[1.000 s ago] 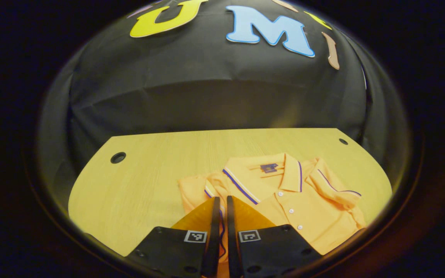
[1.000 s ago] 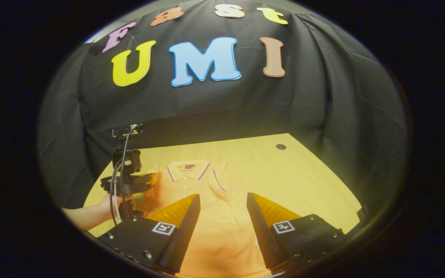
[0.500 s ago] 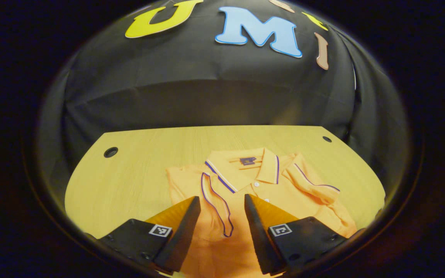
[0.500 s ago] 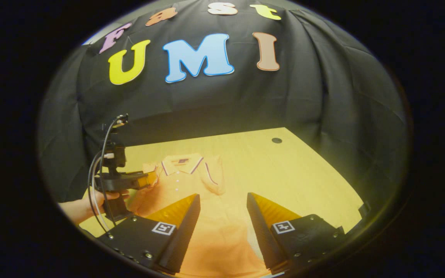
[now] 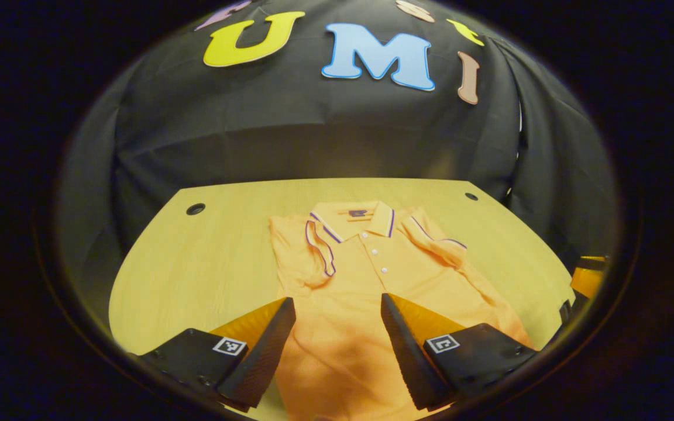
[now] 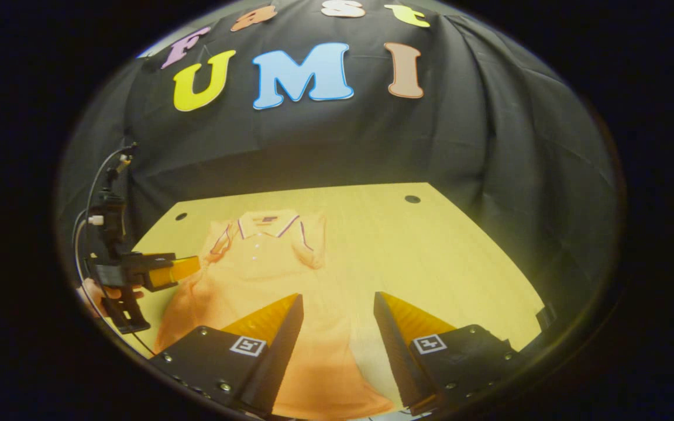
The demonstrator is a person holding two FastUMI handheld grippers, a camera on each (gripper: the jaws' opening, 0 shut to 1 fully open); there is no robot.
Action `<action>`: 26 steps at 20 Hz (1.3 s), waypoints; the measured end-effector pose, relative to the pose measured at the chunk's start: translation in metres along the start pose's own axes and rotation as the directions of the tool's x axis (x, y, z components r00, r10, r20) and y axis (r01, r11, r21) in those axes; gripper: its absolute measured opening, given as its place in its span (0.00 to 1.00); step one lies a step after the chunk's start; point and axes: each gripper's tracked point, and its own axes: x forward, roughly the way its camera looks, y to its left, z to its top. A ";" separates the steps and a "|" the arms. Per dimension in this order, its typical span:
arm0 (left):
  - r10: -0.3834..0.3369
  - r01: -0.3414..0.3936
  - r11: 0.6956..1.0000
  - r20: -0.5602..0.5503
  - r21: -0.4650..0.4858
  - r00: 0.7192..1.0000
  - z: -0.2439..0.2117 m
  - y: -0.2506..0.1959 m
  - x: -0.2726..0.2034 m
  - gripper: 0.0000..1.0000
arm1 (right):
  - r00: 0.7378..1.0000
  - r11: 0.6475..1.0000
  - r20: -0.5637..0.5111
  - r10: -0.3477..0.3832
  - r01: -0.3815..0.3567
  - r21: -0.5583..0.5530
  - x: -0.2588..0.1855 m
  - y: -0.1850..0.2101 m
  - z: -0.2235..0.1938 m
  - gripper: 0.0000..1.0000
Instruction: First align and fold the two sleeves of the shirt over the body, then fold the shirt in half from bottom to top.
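An orange polo shirt (image 5: 366, 275) lies flat on the wooden table (image 5: 208, 263), collar (image 5: 351, 214) at the far end. Its left sleeve (image 5: 318, 257) and right sleeve (image 5: 437, 241) are both folded in over the body. My left gripper (image 5: 337, 304) hangs open above the shirt's lower half, holding nothing. In the right gripper view the shirt (image 6: 261, 263) lies left of centre. My right gripper (image 6: 338, 298) is open over its lower right edge. The left gripper (image 6: 161, 270), held by a hand (image 6: 94, 292), hovers by the shirt's left side.
Small round holes sit near the table's far corners (image 5: 195, 209) (image 5: 471, 196) (image 6: 412, 199). The black cloth wall stands close behind the table. Bare wood stretches left of the shirt (image 5: 196, 280) and right of it (image 6: 448, 263). Part of the right gripper (image 5: 585, 278) shows at the right edge.
The left gripper, shut on the left sleeve a second ago, opened and let it drop onto the body, then drew back toward the shirt's bottom. The right gripper also pulled back.
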 end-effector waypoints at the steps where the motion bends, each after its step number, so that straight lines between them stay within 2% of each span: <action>1: 0.011 -0.011 1.000 -0.013 -0.002 1.000 -0.010 0.002 -0.014 0.94 | 1.000 1.000 -0.020 0.011 -0.011 0.004 -0.002 0.001 -0.010 0.76; 5: 0.055 -0.056 0.998 -0.044 -0.011 0.998 -0.051 0.008 -0.071 0.94 | 0.992 0.997 -0.099 0.072 -0.071 0.014 -0.013 0.009 -0.053 0.76; 11: 0.085 -0.090 0.995 -0.092 -0.048 0.992 -0.110 0.015 -0.130 0.95 | 0.986 0.996 -0.147 0.082 -0.086 -0.026 -0.035 0.005 -0.093 0.76; 12: 0.092 -0.097 0.994 -0.095 -0.051 0.991 -0.118 0.018 -0.136 0.96 | 0.984 0.996 -0.156 0.081 -0.085 -0.019 -0.037 0.003 -0.099 0.78; 13: 0.097 -0.103 0.993 -0.099 -0.054 0.990 -0.124 0.022 -0.143 0.97 | 0.982 0.996 -0.166 0.091 -0.092 -0.002 -0.038 0.004 -0.103 0.76; 14: 0.099 -0.106 0.993 -0.108 -0.060 0.989 -0.133 0.023 -0.150 0.96 | 0.979 0.995 -0.180 0.099 -0.097 0.018 -0.038 0.007 -0.110 0.80; 15: 0.100 -0.108 0.992 -0.118 -0.067 0.988 -0.142 0.025 -0.155 0.96 | 0.976 0.994 -0.188 0.105 -0.102 0.028 -0.039 0.008 -0.115 0.96; 22: 0.083 -0.103 0.989 -0.172 -0.109 0.982 -0.186 0.018 -0.171 0.95 | 0.962 0.996 -0.266 0.055 -0.070 -0.050 -0.039 0.000 -0.155 0.96; 26: 0.082 -0.108 0.987 -0.200 -0.121 0.976 -0.208 0.013 -0.167 0.96 | 0.954 0.997 -0.297 0.047 -0.061 -0.039 -0.038 -0.006 -0.172 0.96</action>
